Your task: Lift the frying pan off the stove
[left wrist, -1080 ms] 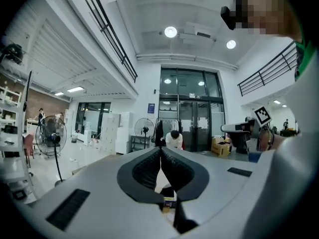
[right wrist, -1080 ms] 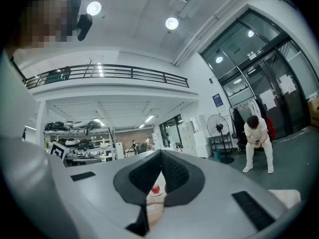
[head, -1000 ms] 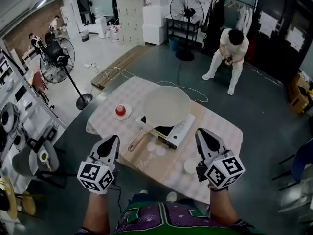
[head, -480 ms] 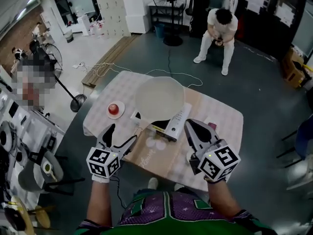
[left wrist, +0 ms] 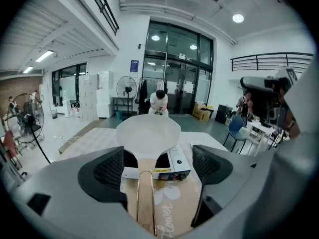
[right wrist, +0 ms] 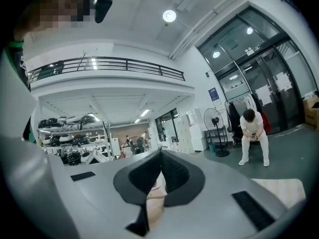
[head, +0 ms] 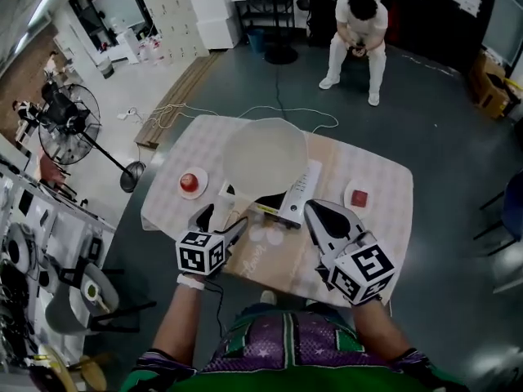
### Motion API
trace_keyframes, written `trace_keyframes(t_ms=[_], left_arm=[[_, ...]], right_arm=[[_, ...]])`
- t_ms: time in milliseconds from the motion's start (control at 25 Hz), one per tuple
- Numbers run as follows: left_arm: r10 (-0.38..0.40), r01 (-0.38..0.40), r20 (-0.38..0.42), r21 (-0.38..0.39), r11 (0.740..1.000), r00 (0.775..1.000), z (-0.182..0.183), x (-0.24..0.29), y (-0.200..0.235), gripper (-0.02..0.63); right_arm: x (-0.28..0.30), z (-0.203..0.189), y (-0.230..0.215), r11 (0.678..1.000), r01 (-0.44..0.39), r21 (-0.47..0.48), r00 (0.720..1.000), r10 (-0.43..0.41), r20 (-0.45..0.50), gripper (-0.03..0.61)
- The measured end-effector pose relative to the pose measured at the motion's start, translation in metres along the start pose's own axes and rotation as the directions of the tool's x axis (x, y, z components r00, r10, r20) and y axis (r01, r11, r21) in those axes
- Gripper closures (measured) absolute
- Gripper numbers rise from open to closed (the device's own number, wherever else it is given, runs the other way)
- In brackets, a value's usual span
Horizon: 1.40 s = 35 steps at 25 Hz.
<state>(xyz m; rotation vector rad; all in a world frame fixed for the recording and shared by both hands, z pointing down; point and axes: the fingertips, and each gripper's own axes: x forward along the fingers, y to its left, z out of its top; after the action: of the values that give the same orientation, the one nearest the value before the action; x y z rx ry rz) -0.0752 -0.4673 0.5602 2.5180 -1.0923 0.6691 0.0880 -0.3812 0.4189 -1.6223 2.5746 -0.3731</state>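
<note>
A white frying pan (head: 265,155) (left wrist: 148,131) sits on a portable stove (head: 291,198) (left wrist: 172,166) on the checked table. Its wooden handle (left wrist: 144,188) points toward me. My left gripper (head: 221,218) (left wrist: 158,167) is down at the handle. Its jaws have just opened and stand wide, with the handle lying between the fingers (left wrist: 107,169) and a gap on each side. My right gripper (head: 323,217) (right wrist: 160,169) hovers to the right of the stove, shut on nothing.
A small plate with a red thing (head: 190,183) lies left of the stove, and another small plate (head: 359,195) lies to its right. A brown mat (head: 270,256) covers the table's near side. A person (head: 356,24) sits beyond the table; a standing fan (head: 67,114) is at the left.
My left gripper went from shut to wide open, and moved forward and down until the pan's handle lay between its jaws. The right gripper sank a little and stayed shut.
</note>
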Motion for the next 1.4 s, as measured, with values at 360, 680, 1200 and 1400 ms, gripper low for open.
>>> trace_keyframes(t_ms=[360, 680, 1200, 1400], left_arm=[[-0.027, 0.030, -0.190, 0.012, 0.999, 0.981, -0.040, 0.061, 0.016, 0.183], [-0.077, 0.084, -0.399, 0.001, 0.996, 0.914, -0.081, 0.092, 0.030, 0.183], [-0.188, 0.139, -0.593, -0.128, 0.982, 0.783, -0.125, 0.123, 0.030, 0.401], [-0.224, 0.181, -0.607, -0.133, 0.974, 0.762, -0.123, 0.125, 0.020, 0.495]], right_arm=[[-0.003, -0.025, -0.008, 0.999, 0.030, 0.032, 0.999, -0.029, -0.013, 0.572], [0.000, -0.032, -0.014, 0.998, 0.066, 0.019, 0.997, -0.065, -0.029, 0.572], [0.030, -0.064, -0.047, 0.995, 0.096, 0.008, 0.992, -0.095, -0.088, 0.572], [0.028, -0.068, -0.055, 0.995, 0.095, 0.039, 0.992, -0.091, -0.090, 0.572]])
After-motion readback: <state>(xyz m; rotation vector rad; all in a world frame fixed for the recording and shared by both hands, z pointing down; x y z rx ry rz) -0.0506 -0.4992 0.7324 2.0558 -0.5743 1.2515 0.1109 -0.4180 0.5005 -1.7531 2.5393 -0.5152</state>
